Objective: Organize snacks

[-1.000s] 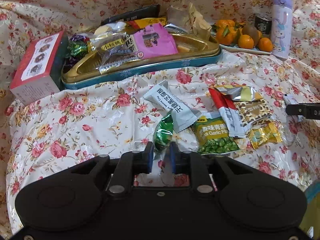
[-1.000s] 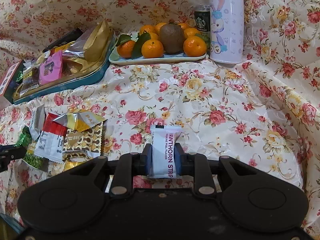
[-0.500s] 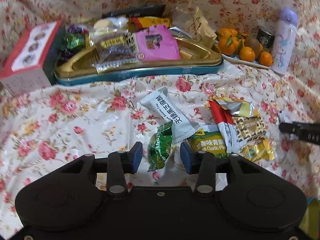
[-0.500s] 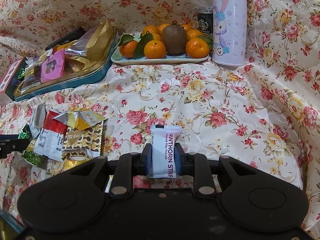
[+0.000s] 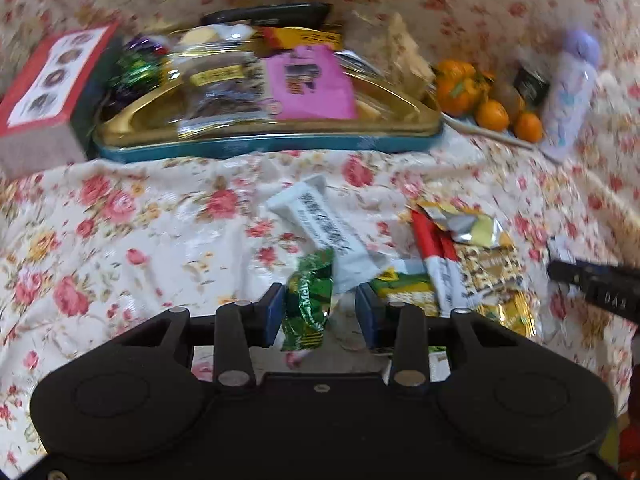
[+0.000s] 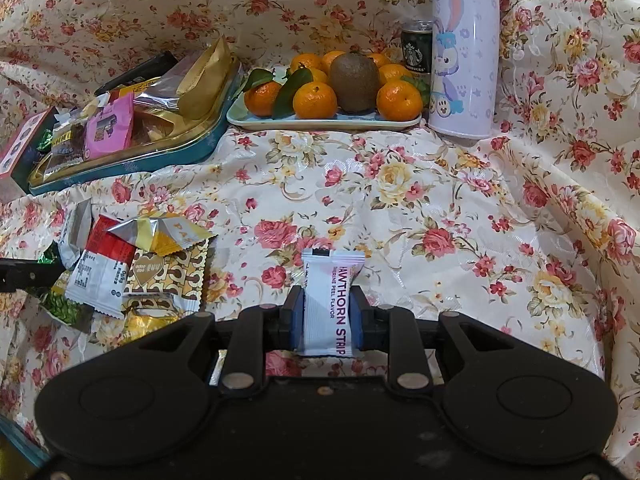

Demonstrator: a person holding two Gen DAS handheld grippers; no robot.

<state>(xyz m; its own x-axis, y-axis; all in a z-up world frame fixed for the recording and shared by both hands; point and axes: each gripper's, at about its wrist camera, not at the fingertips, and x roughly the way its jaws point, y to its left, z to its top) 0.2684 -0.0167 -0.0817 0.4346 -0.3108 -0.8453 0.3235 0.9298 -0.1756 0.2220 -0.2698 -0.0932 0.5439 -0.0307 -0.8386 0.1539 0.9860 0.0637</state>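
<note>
Floral cloth [image 6: 400,200] below: right gripper [image 6: 326,320] clamps hawthorn strip [image 6: 330,304]; left gripper [image 5: 320,312] fingers closing around green candy [image 5: 310,300].

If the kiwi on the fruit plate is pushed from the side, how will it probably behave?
The kiwi is egg-shaped, so it would probably roll or wobble rather than slide. Mandarins crowd it on the plate, so a push would likely nudge them instead of freeing it. Its fuzzy brown skin suggests decent grip, though how soft it is cannot be seen.

Glossy floral cloth [image 6: 400,200], shiny tin [image 6: 192,148]
</note>
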